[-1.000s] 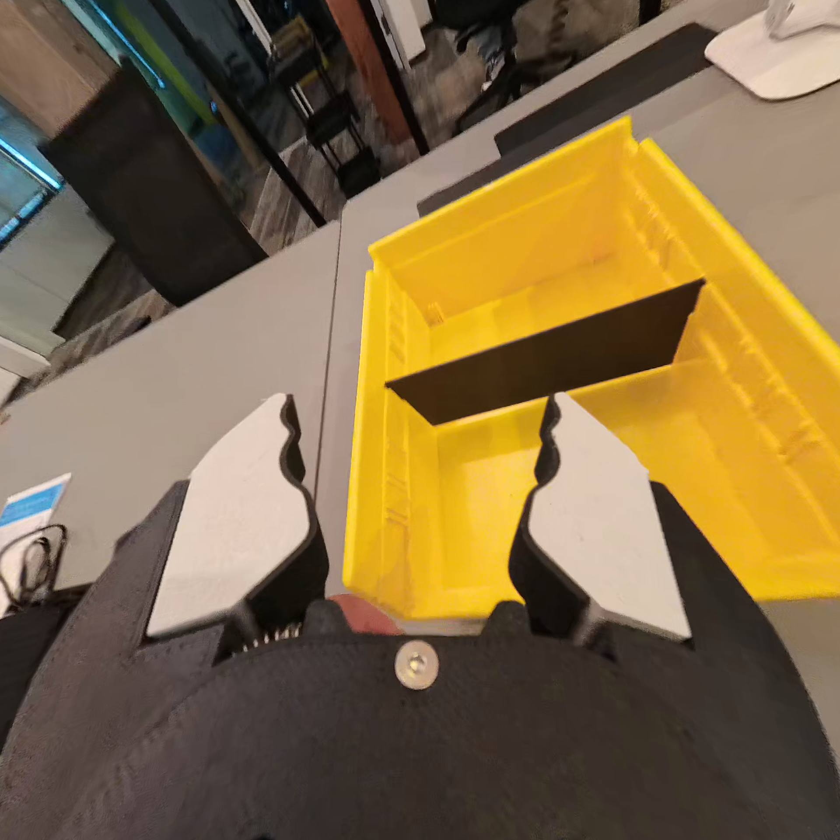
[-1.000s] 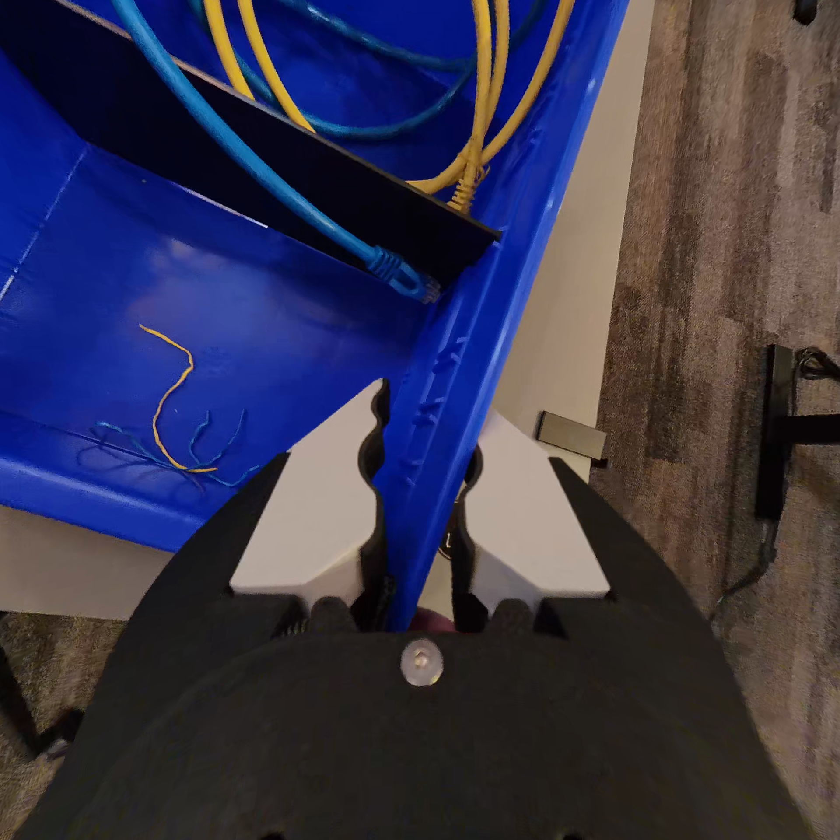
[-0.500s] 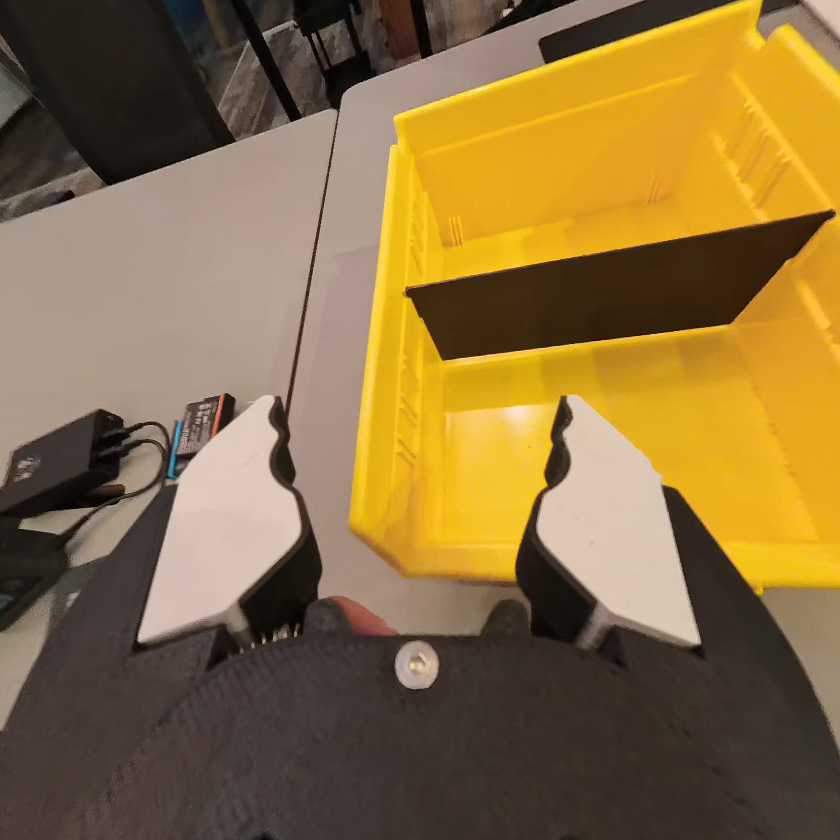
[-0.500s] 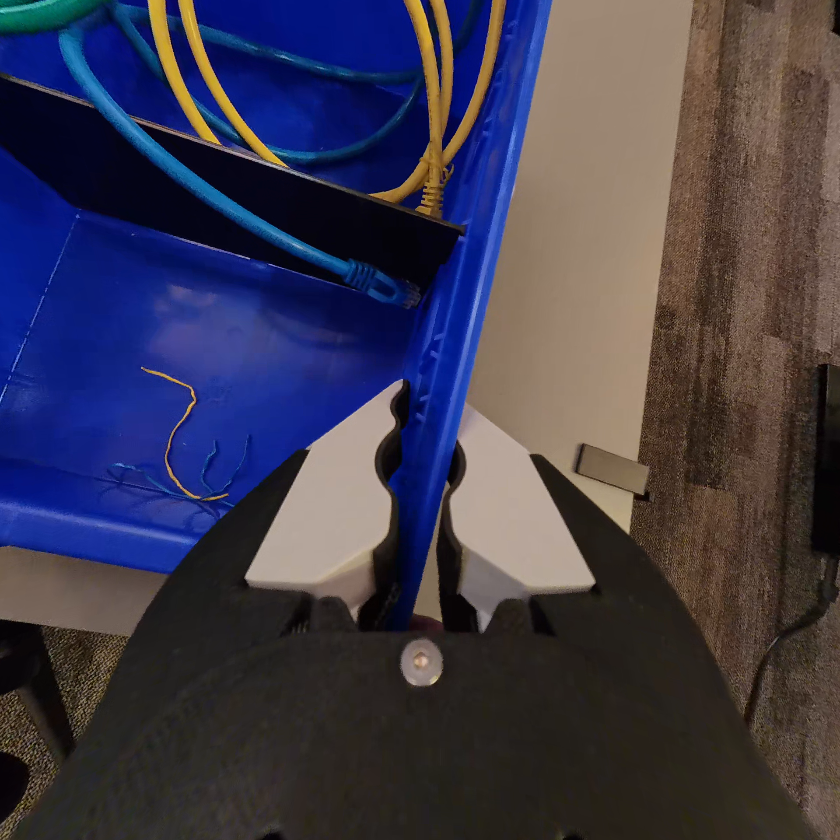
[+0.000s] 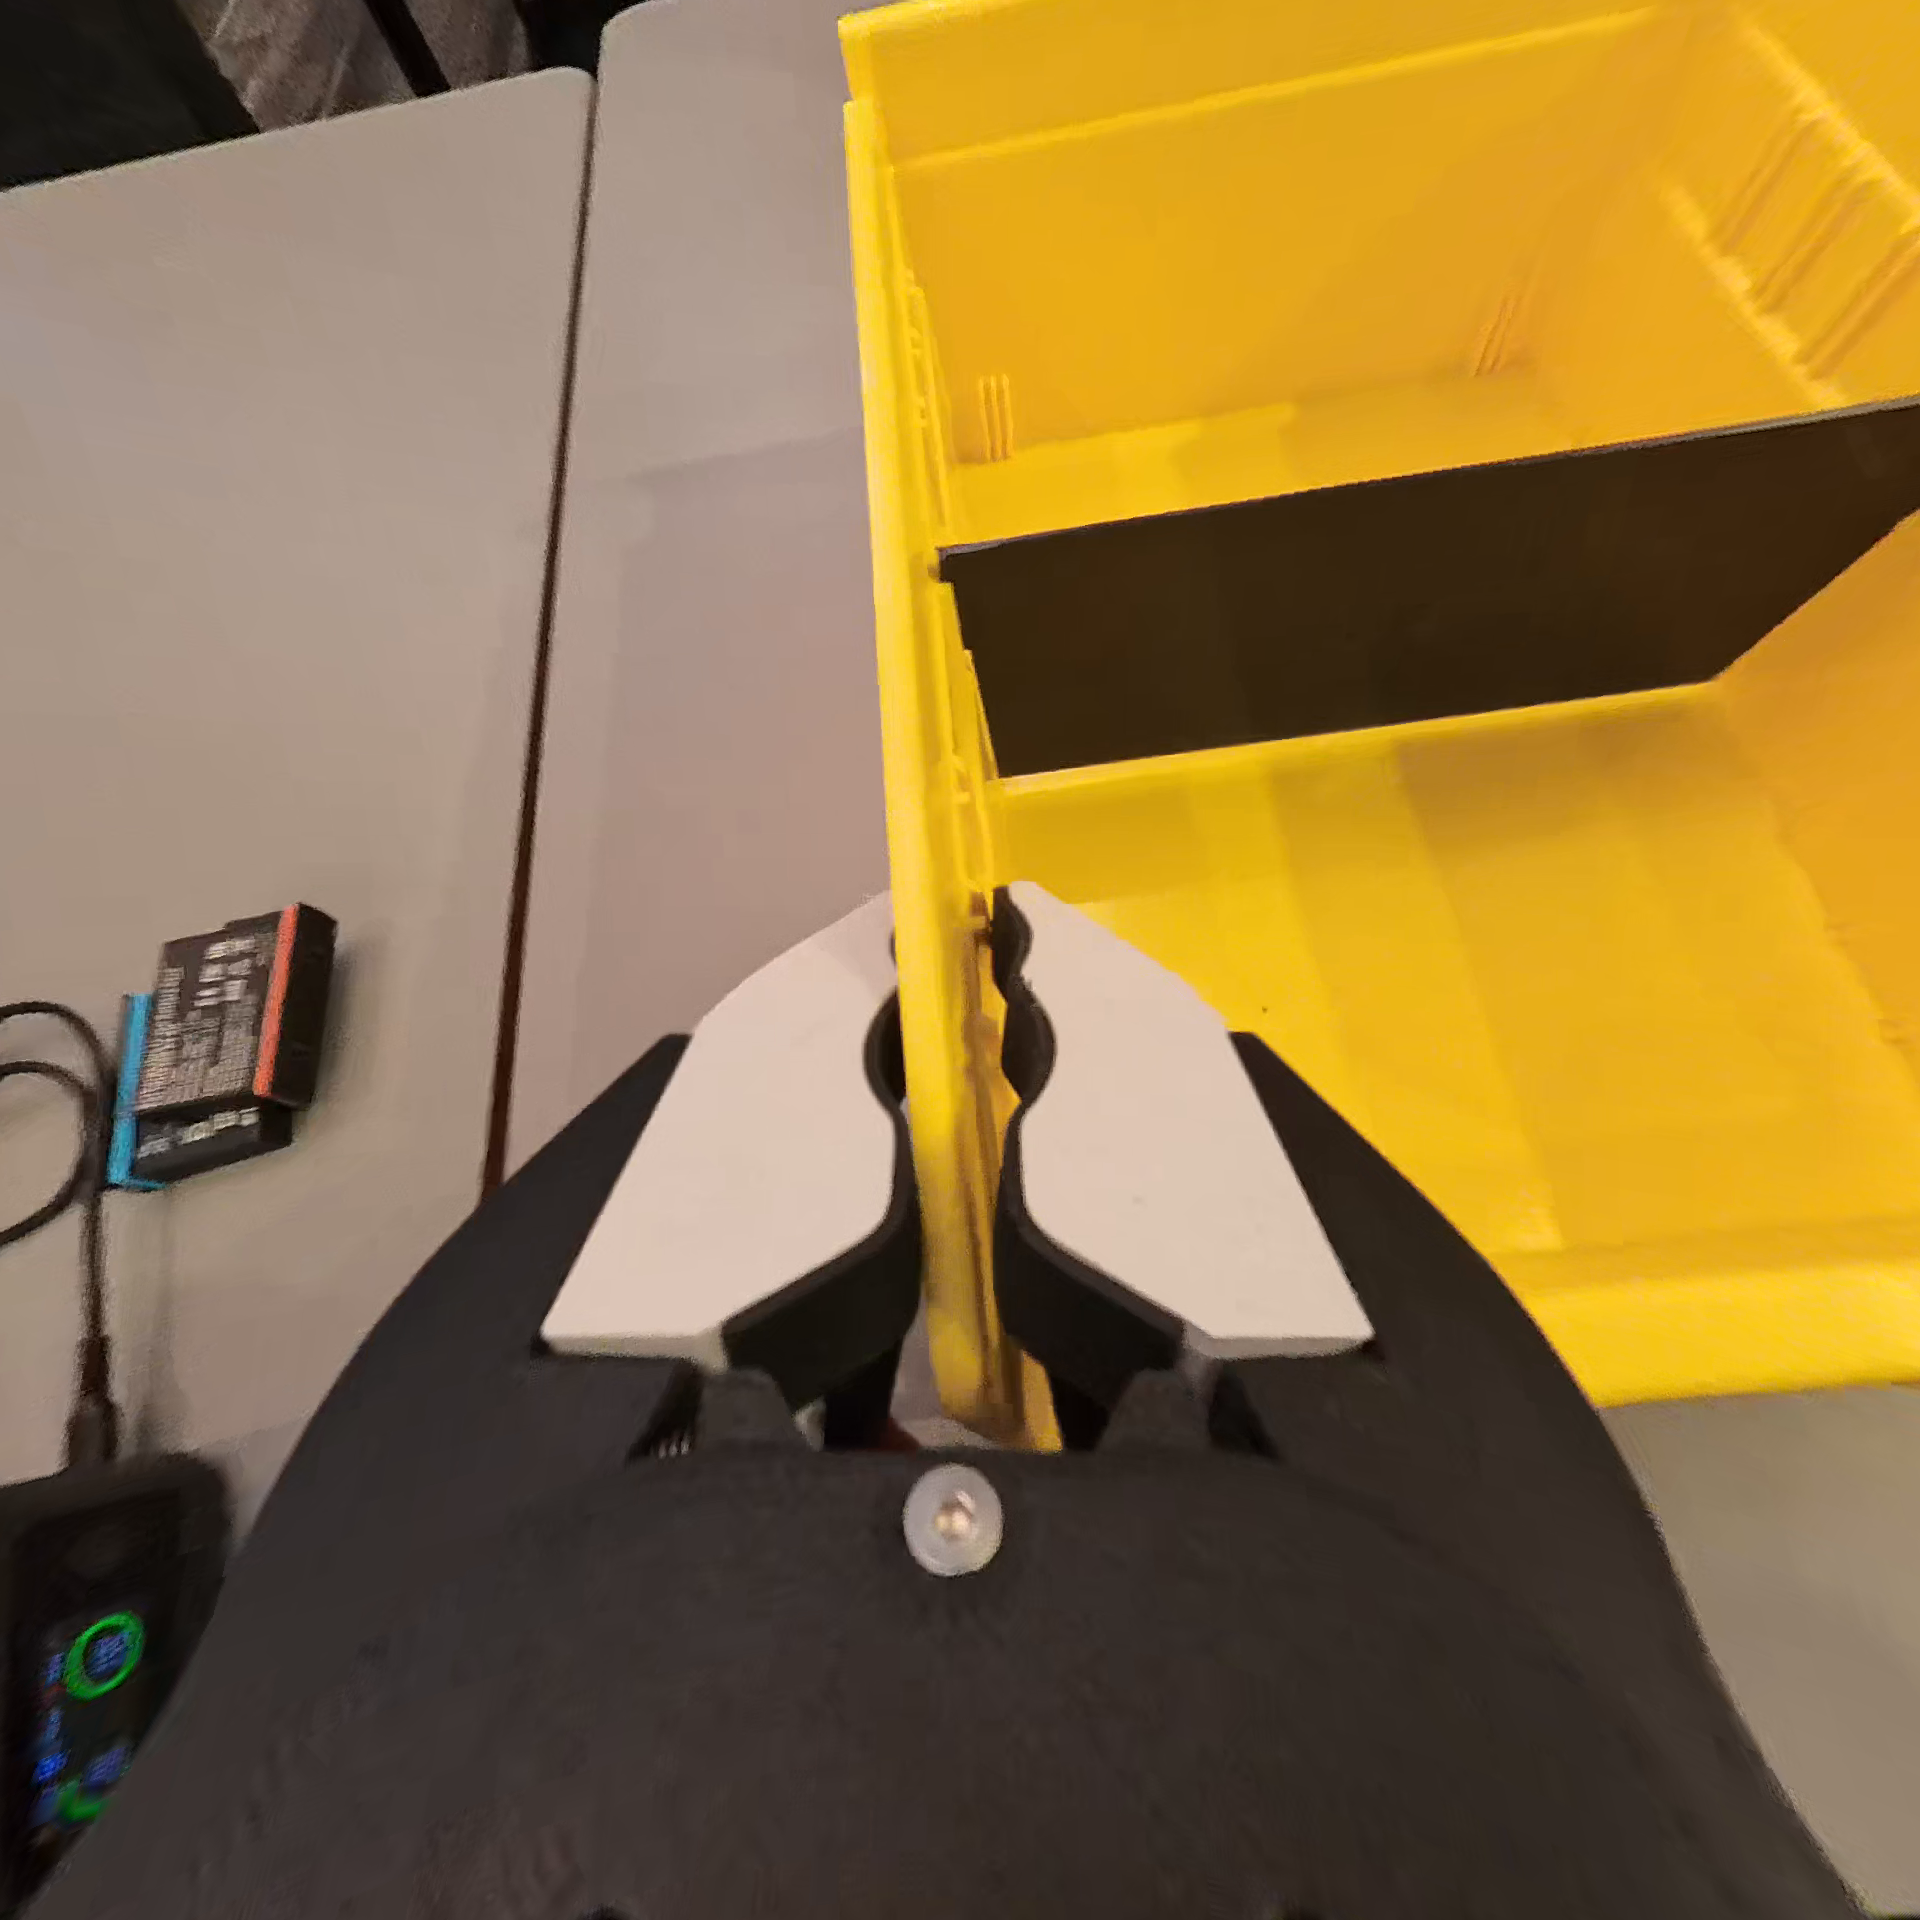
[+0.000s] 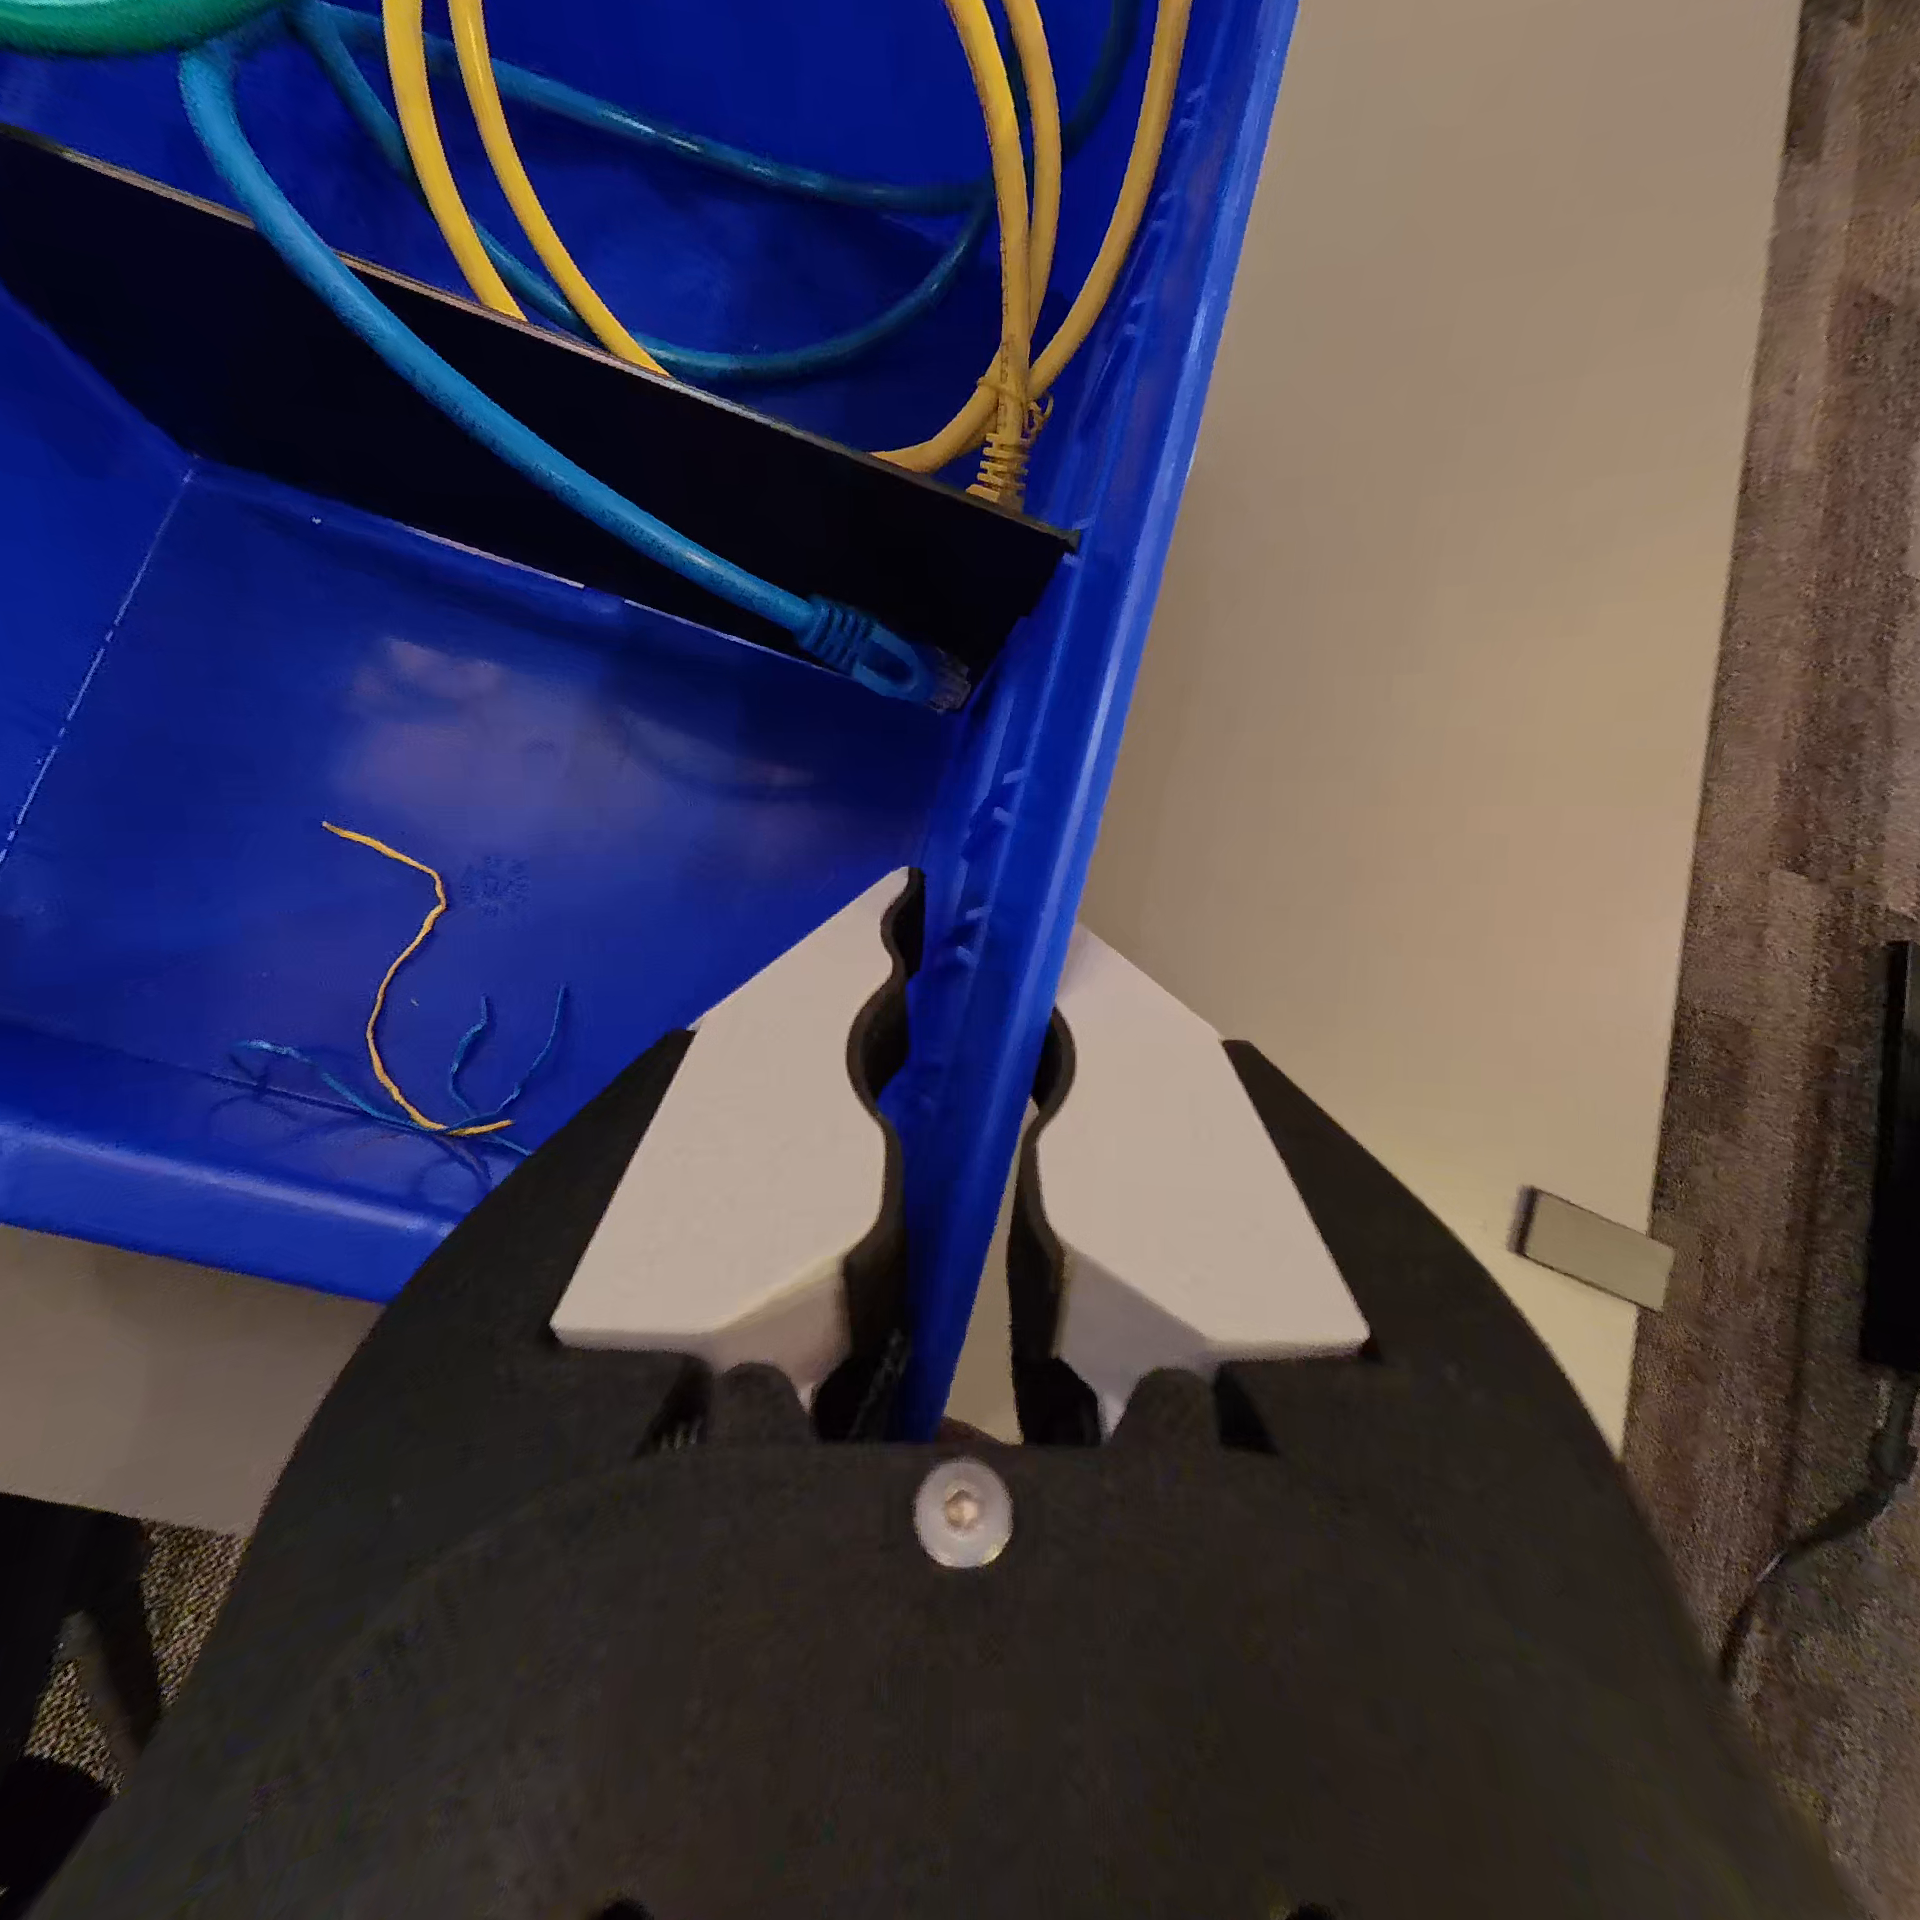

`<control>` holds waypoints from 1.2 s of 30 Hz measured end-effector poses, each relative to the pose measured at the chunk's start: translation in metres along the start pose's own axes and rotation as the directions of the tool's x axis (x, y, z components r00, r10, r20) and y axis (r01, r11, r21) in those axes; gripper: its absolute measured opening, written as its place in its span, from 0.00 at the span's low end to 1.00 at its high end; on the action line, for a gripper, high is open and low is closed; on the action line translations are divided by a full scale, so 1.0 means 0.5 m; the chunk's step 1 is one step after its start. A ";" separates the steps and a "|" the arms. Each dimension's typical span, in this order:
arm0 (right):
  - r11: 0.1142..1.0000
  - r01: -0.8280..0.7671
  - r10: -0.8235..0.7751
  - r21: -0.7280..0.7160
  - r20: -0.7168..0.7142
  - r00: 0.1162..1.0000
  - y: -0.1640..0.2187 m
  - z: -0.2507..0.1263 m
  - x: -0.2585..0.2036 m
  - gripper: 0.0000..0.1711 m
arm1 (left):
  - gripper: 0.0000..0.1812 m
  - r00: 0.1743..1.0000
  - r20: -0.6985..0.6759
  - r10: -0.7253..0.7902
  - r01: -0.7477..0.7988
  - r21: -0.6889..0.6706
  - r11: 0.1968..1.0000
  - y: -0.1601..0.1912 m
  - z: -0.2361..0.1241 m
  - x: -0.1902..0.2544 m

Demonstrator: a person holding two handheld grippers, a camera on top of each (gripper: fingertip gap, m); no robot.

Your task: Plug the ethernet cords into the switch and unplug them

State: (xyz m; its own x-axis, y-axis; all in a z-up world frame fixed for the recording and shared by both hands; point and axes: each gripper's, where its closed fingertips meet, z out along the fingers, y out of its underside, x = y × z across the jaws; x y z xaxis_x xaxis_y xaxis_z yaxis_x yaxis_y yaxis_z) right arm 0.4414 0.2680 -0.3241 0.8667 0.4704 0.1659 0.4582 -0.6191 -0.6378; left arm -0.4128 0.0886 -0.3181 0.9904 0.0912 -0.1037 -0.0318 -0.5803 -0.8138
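In the left wrist view my left gripper [image 5: 951, 914] is shut on the left wall of a yellow bin [image 5: 904, 665] that has a black divider [image 5: 1351, 613] and holds nothing. In the right wrist view my right gripper [image 6: 987, 925] is shut on the right wall of a blue bin [image 6: 1091, 582]. Behind its black divider [image 6: 582, 416] lie yellow ethernet cords [image 6: 1013, 312] and blue ethernet cords [image 6: 436, 353]. One blue cord hangs over the divider, its plug [image 6: 883, 660] near the wall. No switch is in view.
Loose wire scraps [image 6: 416, 997] lie in the blue bin's front compartment. On the grey table [image 5: 260, 520] left of the yellow bin are small black battery packs [image 5: 223, 1039], a black cable [image 5: 62, 1143] and a device with a lit screen [image 5: 83, 1683]. The floor [image 6: 1818, 520] lies right of the blue bin's table.
My left gripper moved right and forward and closed on the yellow bin's left wall. My right gripper stayed shut on the blue bin's wall, and the view shifted slightly.
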 end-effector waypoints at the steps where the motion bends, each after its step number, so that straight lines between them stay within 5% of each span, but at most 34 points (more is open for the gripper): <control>1: 1.000 0.006 -0.006 0.001 0.006 1.000 -0.007 0.004 -0.011 0.06 | 0.03 0.999 -0.031 -0.017 0.017 0.001 1.000 -0.001 0.001 0.007; 16: 0.989 0.105 -0.114 0.100 0.093 0.989 -0.120 0.055 -0.216 0.17 | 0.02 0.992 -0.046 -0.120 0.124 0.089 0.988 -0.016 -0.015 0.019; 36: 0.962 0.180 -0.231 0.204 0.261 0.937 -0.251 0.101 -0.535 0.22 | 0.03 0.982 -0.016 -0.187 0.180 0.354 0.918 -0.130 -0.159 -0.022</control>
State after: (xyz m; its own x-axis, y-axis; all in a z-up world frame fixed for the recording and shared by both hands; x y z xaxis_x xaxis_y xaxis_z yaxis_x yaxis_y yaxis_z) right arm 0.1418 0.2516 -0.3265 0.6552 0.7479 0.1065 0.5570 -0.3830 -0.7370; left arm -0.4109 0.0610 -0.2187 0.9810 0.1848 0.0595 0.1020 -0.2300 -0.9678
